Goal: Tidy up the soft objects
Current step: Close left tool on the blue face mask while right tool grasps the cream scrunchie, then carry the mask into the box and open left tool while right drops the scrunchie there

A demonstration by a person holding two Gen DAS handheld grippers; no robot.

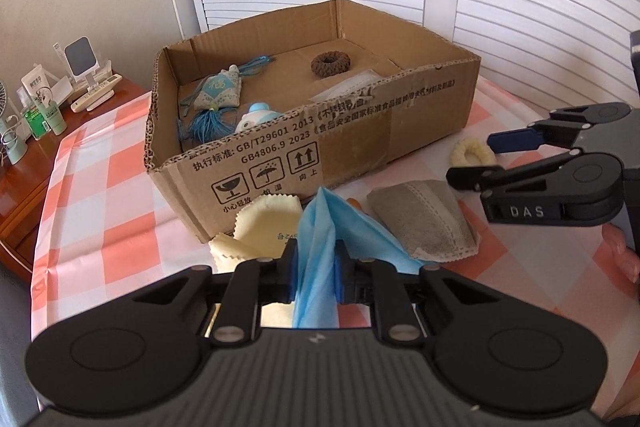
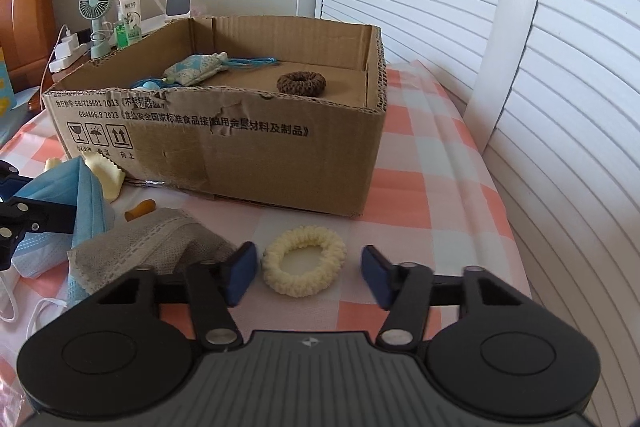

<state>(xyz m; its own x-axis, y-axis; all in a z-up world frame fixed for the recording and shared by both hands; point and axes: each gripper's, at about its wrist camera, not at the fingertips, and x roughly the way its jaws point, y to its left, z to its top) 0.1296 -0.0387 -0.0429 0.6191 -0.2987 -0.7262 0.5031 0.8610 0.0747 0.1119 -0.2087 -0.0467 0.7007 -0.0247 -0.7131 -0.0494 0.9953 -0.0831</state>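
Left wrist view, my entries: left gripper (image 1: pixel 316 269), pads clamped on a blue face mask (image 1: pixel 320 227) bunched upright between them. Behind it, a cardboard box (image 1: pixel 400 131) on a pink-and-white checked cloth (image 1: pixel 100 195), printed "GB/T29601 2013", "GB4806.9 2023", Chinese text, and fragile, umbrella and this-way-up symbols. Inside: a brown scrunchie (image 1: pixel 330 65), an embroidered sachet (image 1: pixel 220 91) with blue tassels, a small blue-and-white toy (image 1: pixel 256 117). In front of the box: yellow pinked cloths (image 1: pixel 264 223), a grey mask (image 1: pixel 428 223), a cream scrunchie (image 1: pixel 472 157). My right gripper (image 1: pixel 478 159) enters from the right, marked "DAS". Right wrist view: right gripper (image 2: pixel 308 273), jaws apart, blue pads either side of the cream scrunchie (image 2: pixel 304 267) lying flat on the cloth, neither pad touching it. Same box (image 2: pixel 280 163) beyond, same print legible; brown scrunchie (image 2: pixel 301 83) and sachet (image 2: pixel 192 69) inside. Grey mask (image 2: pixel 160 247) and blue mask (image 2: pixel 80 195) at left. A small green fan (image 2: pixel 96 7) and bottles on a wooden stand, labels unreadable.
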